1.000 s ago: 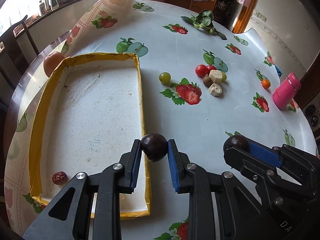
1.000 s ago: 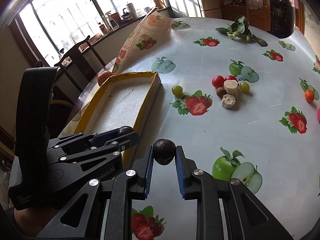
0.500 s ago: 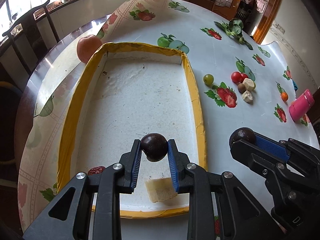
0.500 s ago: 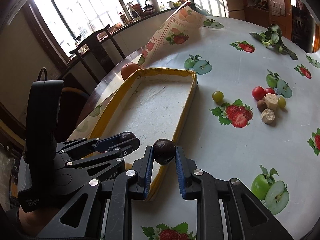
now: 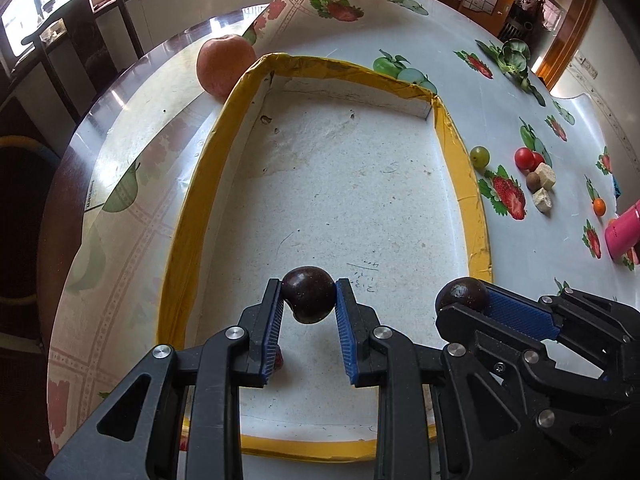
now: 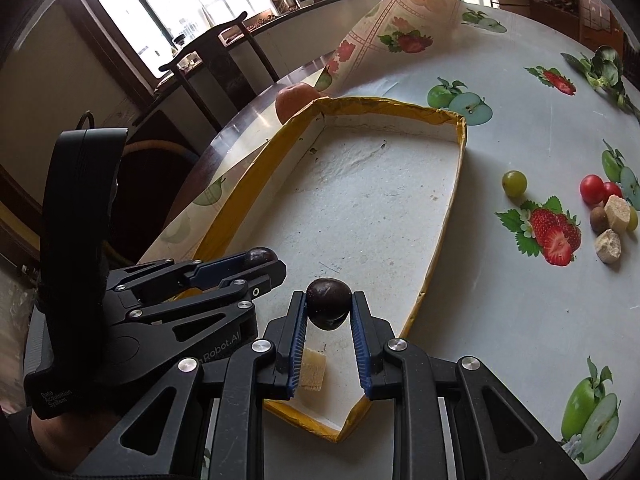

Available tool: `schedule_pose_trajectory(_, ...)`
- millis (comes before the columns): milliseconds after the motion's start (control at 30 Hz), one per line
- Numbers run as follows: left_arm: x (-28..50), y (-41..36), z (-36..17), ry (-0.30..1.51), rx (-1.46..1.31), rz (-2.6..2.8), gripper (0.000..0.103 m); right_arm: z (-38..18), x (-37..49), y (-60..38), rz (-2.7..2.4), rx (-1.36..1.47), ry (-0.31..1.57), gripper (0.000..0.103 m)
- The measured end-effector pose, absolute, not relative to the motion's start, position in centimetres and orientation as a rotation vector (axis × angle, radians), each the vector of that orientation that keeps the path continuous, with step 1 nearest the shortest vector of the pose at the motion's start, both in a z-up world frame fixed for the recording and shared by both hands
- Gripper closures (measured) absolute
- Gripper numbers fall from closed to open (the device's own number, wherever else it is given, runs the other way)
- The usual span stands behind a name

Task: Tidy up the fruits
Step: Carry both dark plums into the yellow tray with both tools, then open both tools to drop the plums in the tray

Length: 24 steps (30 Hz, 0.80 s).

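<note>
My left gripper (image 5: 308,304) is shut on a dark plum (image 5: 308,294), held over the near part of the yellow-rimmed white tray (image 5: 474,216). My right gripper (image 6: 329,308) is shut on a second dark plum (image 6: 328,306), also above the tray (image 6: 448,216) near its front end. Each gripper shows in the other's view, the right one (image 5: 464,300) beside the left, the left one (image 6: 262,260) beside the right. A pale cube (image 6: 312,370) and a small red fruit (image 5: 278,360) lie in the tray under the fingers.
A peach (image 5: 224,64) sits behind the tray's far left corner. Right of the tray lie a green grape (image 6: 514,184), cherry tomatoes (image 6: 592,189), a brown nut and pale cubes (image 6: 608,245). A pink bottle (image 5: 624,234) and a small orange (image 5: 599,206) are far right. A chair stands behind.
Both grippers, each still holding its plum, have moved left from the tablecloth to over the tray, and lower toward its floor.
</note>
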State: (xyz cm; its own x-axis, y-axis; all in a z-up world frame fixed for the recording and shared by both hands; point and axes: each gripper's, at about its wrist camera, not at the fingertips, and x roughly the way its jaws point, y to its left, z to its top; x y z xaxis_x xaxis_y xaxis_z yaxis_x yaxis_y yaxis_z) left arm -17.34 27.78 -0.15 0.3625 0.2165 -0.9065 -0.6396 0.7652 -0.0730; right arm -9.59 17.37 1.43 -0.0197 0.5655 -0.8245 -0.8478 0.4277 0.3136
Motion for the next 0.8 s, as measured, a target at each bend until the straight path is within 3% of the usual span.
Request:
schedule_pose_trajectory(367, -17.1, 27.8, -1.9, 1.127, -0.409, 0.583, 0.078, -2.3, -9.6, 18.9, 1.138, -0.399, 1.196, 0.079)
schedule_pose_trajectory(433, -17.1, 28.0, -2.0, 1.132, -0.415, 0.589, 0.073, -2.4, -9.5, 18.9, 1.137, -0.395, 1.201, 0.079)
schedule_pose_trajectory(500, -17.1, 28.2, -2.1, 1.148, -0.407, 0.617, 0.057, -2.3, -9.3, 18.9, 1.137, -0.393, 1.207, 0.079)
schedule_pose_trajectory(533, -17.2, 28.3, -2.1, 1.151, -0.401, 0.629, 0.055, -2.3, -9.3, 18.8, 1.135, -0.392, 1.208, 0.079)
schedule_pose_trajectory(800, -17.8, 28.2, -1.4, 1.146, -0.401, 0.643, 0.053, -0.6, -9.5, 18.0, 1.130, -0.379, 1.172, 0.062)
